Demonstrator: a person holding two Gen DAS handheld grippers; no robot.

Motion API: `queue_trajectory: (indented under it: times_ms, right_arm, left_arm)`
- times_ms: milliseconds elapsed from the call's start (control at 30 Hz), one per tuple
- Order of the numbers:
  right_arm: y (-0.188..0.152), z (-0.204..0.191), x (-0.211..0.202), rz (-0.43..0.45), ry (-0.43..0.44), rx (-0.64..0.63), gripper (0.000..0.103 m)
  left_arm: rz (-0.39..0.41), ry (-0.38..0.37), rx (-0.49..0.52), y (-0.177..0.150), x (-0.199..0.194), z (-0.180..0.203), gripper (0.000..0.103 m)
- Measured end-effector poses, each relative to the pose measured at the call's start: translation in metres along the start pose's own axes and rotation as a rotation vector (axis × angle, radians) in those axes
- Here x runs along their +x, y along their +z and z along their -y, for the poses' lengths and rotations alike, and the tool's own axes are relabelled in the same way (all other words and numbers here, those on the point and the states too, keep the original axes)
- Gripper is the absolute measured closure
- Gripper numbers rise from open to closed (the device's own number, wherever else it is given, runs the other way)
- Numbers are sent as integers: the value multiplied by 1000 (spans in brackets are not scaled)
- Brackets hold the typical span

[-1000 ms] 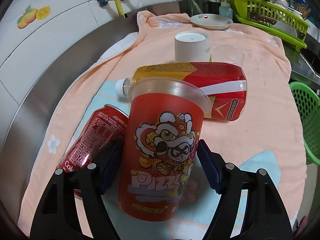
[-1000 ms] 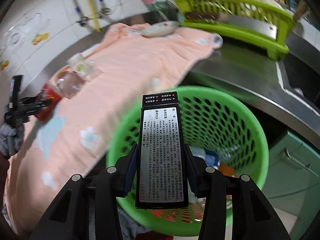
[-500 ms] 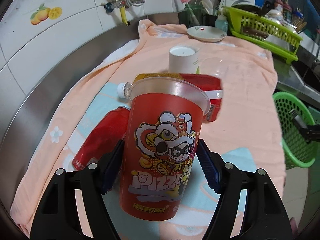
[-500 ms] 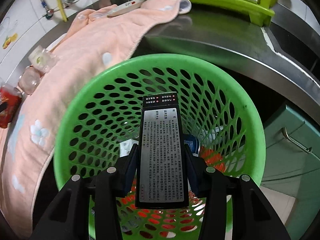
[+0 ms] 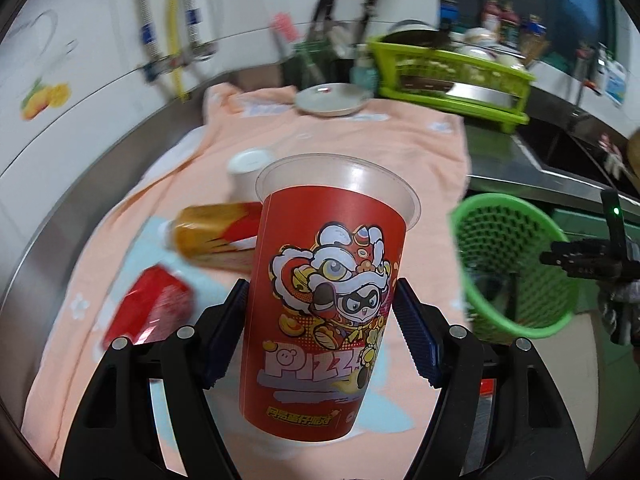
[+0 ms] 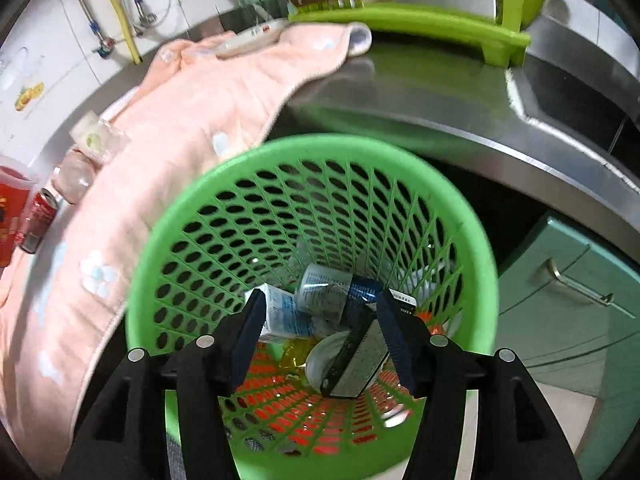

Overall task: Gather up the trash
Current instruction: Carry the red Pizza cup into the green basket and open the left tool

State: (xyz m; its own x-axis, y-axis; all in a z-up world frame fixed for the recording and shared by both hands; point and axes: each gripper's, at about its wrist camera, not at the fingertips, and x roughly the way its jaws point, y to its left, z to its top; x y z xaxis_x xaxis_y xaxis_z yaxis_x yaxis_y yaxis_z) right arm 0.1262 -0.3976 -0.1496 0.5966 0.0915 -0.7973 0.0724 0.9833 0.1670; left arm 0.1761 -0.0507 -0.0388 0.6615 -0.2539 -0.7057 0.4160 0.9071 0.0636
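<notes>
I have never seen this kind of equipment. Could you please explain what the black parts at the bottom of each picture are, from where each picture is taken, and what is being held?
No robot is here: a person holds a two-finger tool in each hand, and a camera on each tool looks forward along its black fingers.

The left view shows the left gripper shut on a red cup above a peach towel. A red can, a bottle and a white cup remain on the towel.

The right view looks down into a green basket beside the steel counter. The right gripper has just been opening; a black box, tilted between its fingers, seems to be dropping onto the trash already inside.
</notes>
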Motion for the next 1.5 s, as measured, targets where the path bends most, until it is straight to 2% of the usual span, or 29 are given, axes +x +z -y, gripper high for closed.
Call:
queue_trajectory:
  times_ms: [267,467,633,767,900,1100,1500]
  right_arm:
    - [-5,4,-57,117,17,-18,42]
    - [-15,20,-85,170,25,-10,41]
    - [-19,33,-89,183,33,11,41]
    - [-26,43,-87,181,40,30,41]
    - [-30,51,-83,171,50,45,41]
    - [-32,57,-81,168,61,60,41]
    - [-32,43,-85,173,66,43,41]
  left_arm:
    - [-37,-122,100,13,29,89,32]
    - [-107,-189,190,19,68,161,32]
    - [-179,-200,244,20,104,211,32]
    - [-255,-195,259,18,134,234,32]
    - [-323,-190,253,13,159,248,32]
    - [-362,-206,240,7,170,255,30]
    - [-341,-228,183,6,159,239,26]
